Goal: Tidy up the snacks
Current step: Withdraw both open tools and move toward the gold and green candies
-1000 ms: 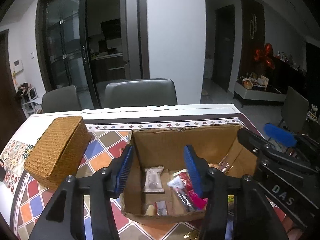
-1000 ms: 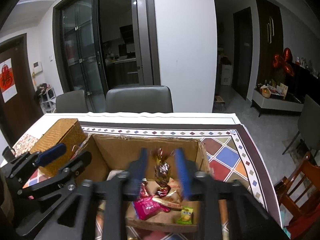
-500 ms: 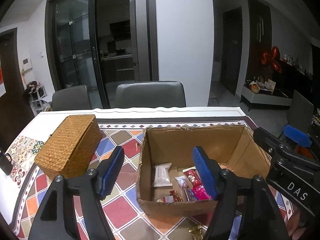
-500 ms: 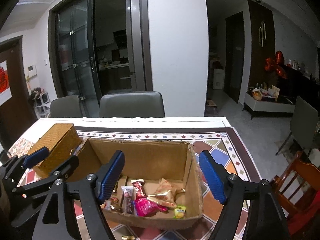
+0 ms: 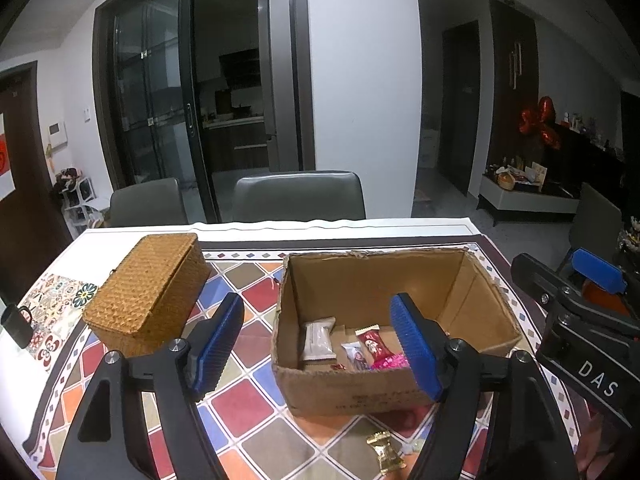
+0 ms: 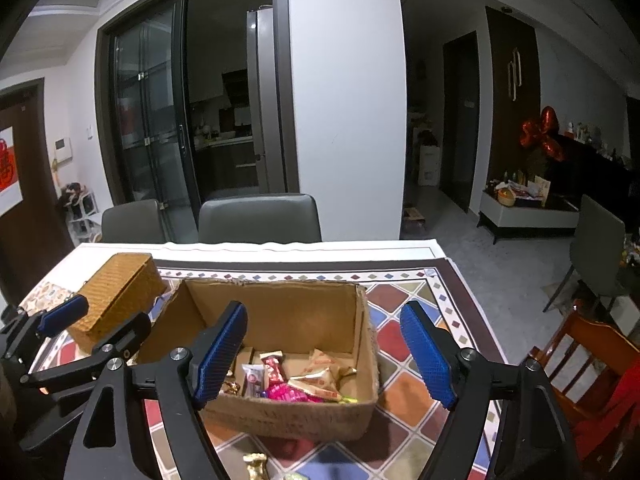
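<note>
On the tiled table cloth (image 5: 248, 396), just in front of the cardboard box (image 5: 360, 388) of snacks, lies a gold candy (image 5: 384, 446), small, light and crinkly, likely best pinched across its middle, while the left gripper (image 5: 320, 348) is opening with nothing between its jaws and the right gripper (image 6: 324, 356) is wide apart and empty.

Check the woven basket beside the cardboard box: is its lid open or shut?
Shut. The woven basket has its lid lying flat across the top, flush with the walls in both wrist views, so nothing inside shows. It stands left of the cardboard box.
</note>
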Available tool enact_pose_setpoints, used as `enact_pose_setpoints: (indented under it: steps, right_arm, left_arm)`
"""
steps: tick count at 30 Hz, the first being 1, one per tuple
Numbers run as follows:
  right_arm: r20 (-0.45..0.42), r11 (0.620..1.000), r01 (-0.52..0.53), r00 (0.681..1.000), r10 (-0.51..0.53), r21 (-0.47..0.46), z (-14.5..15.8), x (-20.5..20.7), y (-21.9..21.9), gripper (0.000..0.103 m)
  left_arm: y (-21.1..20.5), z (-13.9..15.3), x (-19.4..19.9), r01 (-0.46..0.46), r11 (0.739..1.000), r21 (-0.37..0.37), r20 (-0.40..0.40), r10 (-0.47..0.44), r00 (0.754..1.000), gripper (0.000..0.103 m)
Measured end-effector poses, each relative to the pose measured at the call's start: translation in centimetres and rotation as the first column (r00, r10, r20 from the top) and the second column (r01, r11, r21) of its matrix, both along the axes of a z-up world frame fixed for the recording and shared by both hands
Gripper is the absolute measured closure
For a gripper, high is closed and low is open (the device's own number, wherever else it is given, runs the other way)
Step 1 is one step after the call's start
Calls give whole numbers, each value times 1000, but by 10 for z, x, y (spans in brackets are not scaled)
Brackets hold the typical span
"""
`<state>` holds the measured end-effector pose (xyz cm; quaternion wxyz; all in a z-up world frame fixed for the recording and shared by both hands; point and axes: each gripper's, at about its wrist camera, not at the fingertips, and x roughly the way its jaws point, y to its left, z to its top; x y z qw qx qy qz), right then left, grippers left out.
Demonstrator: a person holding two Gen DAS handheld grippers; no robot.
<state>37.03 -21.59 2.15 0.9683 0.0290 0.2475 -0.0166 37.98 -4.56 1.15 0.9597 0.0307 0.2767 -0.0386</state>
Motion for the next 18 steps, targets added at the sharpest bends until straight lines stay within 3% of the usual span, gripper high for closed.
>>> enact_pose_setpoints:
  steps: [18]
  right_arm:
    - [4,1000,20,1000,-20,-6,-1,-41,-14,23]
  left_arm:
    - [-18,-5,-38,9,1000,9,1,-9,1000,28]
